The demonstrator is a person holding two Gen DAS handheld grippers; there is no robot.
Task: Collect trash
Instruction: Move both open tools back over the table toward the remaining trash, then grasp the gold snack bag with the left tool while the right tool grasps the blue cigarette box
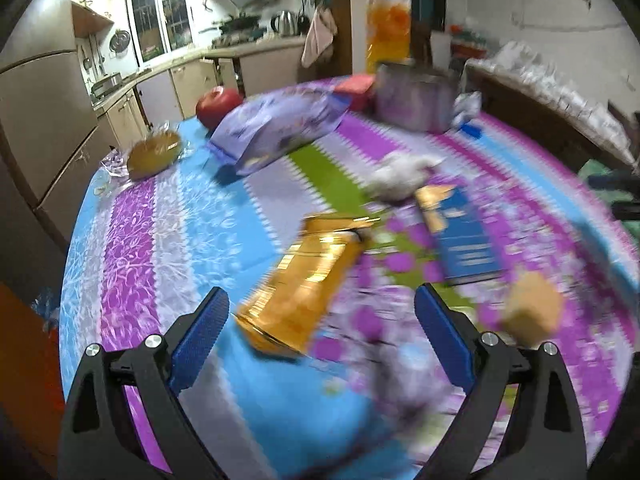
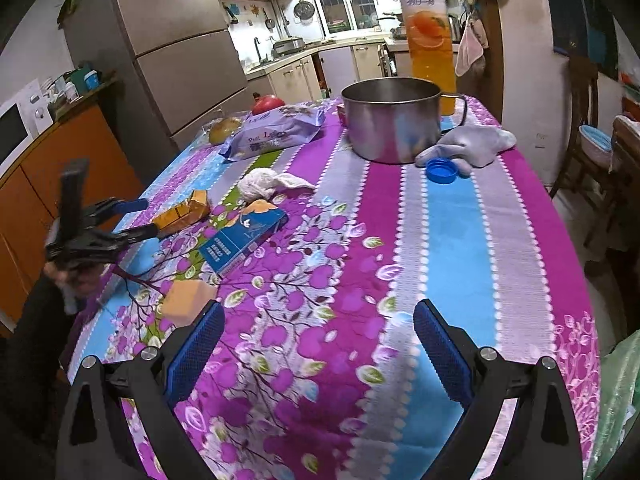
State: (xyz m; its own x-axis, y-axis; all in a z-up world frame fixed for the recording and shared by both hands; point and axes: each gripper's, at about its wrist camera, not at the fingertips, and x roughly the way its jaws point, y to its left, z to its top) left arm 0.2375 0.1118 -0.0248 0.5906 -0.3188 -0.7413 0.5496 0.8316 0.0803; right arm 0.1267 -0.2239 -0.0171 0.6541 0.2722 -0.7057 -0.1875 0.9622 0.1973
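A gold carton (image 1: 304,280) lies on the flowered tablecloth (image 1: 180,216), just ahead of my open, empty left gripper (image 1: 320,320); it also shows in the right wrist view (image 2: 184,210), with the left gripper (image 2: 140,218) around its near end. A blue carton (image 1: 460,236) (image 2: 242,238), a crumpled white tissue (image 1: 400,174) (image 2: 266,184) and a tan cube (image 1: 532,314) (image 2: 186,300) lie nearby. A blue bottle cap (image 2: 441,170) sits farther back. My right gripper (image 2: 316,344) is open and empty above the tablecloth (image 2: 452,240).
A steel pot (image 2: 392,118), an orange drink bottle (image 2: 430,40), a grey glove (image 2: 472,142), a purple snack bag (image 2: 276,132) (image 1: 276,128), a red apple (image 1: 218,106) and a wrapped bun (image 1: 154,152) stand at the back. A green plastic bag (image 2: 616,400) hangs at right.
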